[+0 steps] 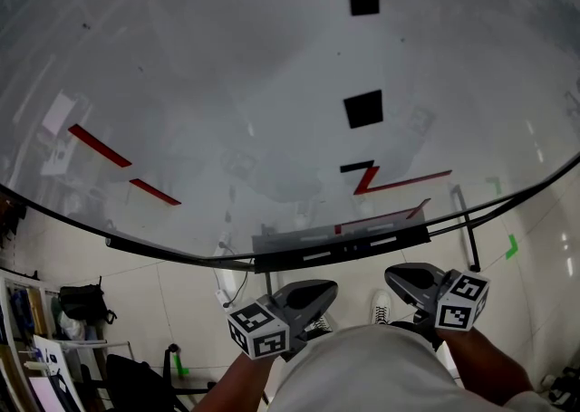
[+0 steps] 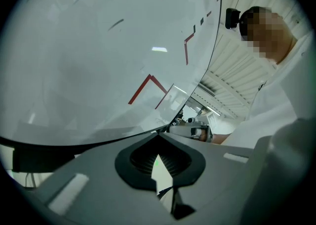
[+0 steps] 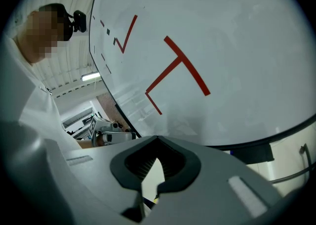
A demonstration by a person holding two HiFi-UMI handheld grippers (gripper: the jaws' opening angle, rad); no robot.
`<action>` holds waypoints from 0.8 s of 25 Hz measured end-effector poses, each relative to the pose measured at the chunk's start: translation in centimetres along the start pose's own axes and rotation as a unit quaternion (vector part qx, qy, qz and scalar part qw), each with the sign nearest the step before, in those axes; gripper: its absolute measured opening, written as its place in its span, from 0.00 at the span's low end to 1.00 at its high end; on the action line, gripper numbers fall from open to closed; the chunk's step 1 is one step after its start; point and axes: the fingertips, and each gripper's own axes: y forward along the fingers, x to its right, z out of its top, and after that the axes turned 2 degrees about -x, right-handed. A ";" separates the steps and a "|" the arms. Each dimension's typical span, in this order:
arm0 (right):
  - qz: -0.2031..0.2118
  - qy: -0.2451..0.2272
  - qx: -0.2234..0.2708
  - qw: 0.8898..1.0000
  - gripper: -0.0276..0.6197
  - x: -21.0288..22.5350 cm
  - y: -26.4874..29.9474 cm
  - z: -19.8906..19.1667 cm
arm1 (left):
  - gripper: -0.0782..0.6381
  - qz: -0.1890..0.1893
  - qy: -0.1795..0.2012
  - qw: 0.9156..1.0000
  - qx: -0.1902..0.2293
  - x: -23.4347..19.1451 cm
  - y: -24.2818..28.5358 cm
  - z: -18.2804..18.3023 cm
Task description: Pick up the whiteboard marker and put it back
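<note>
No whiteboard marker shows clearly in any view. A large whiteboard [image 1: 227, 84] with red tape lines and black squares fills the head view; a dark tray [image 1: 340, 243] runs along its bottom edge, with pale strips on it that I cannot identify. My left gripper [image 1: 328, 287] and right gripper [image 1: 391, 273] are held low, close to the person's body, below the tray. Both are shut with nothing between the jaws. The left gripper view has its jaws [image 2: 158, 135] meeting tip to tip under the board [image 2: 98, 46]; the right gripper view [image 3: 157, 139] shows the same.
A black bag [image 1: 83, 301] sits on a shelf at the lower left, with a dark chair [image 1: 136, 378] near it. A cable [image 1: 231, 288] hangs under the tray. Green tape [image 1: 512, 245] marks the tiled floor at the right.
</note>
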 end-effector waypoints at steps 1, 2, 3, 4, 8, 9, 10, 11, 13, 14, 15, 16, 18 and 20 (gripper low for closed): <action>-0.001 -0.001 -0.001 1.000 0.05 -0.1 0.1 -0.1 | 0.13 0.000 0.001 1.000 0.000 0.0 0.0 -0.1; -0.002 -0.001 -0.003 1.000 0.05 -0.1 0.2 -0.1 | 0.13 -0.001 0.001 1.000 0.000 0.0 -0.1 -0.2; -0.004 -0.001 -0.003 1.000 0.05 -0.1 0.3 -0.1 | 0.13 -0.002 0.001 1.000 0.001 0.0 -0.2 -0.1; -0.006 -0.001 -0.003 1.000 0.05 -0.2 0.4 -0.1 | 0.13 -0.003 0.003 1.000 0.000 0.0 -0.3 0.0; -0.018 -0.002 0.004 1.000 0.05 -0.6 0.8 0.1 | 0.13 -0.011 0.012 1.000 0.000 -0.3 -0.9 0.4; -0.021 -0.003 0.005 1.000 0.05 -0.8 0.9 0.1 | 0.13 -0.014 0.013 1.000 -0.001 -0.3 -1.1 0.5; -0.025 -0.003 0.005 1.000 0.05 -1.0 1.0 0.0 | 0.13 -0.017 0.015 1.000 -0.003 -0.3 -1.2 0.5; -0.028 -0.004 0.005 1.000 0.05 -1.2 1.1 -0.1 | 0.13 -0.020 0.019 1.000 -0.005 -0.3 -1.3 0.5; -0.038 -0.008 0.005 0.999 0.05 -1.8 1.3 -0.5 | 0.13 -0.023 0.031 0.999 -0.012 -0.2 -1.5 0.3; -0.044 -0.010 0.005 0.999 0.05 -2.0 1.4 -0.7 | 0.13 -0.025 0.036 0.999 -0.017 -0.2 -1.5 0.1; -0.050 -0.011 0.006 0.999 0.05 -2.3 1.5 -0.9 | 0.13 -0.029 0.039 0.999 -0.021 -0.2 -1.6 -0.1; -0.057 -0.010 0.008 0.998 0.05 -2.6 1.5 -1.2 | 0.13 -0.035 0.041 0.998 -0.024 0.0 -1.8 -0.3; -0.068 -0.006 0.012 0.998 0.05 -3.2 1.6 -1.8 | 0.13 -0.047 0.047 0.997 -0.031 0.4 -2.0 -0.7; -0.078 -0.005 0.015 0.997 0.05 -3.9 1.9 -2.5 | 0.13 -0.055 0.059 0.996 -0.039 0.7 -2.4 -1.1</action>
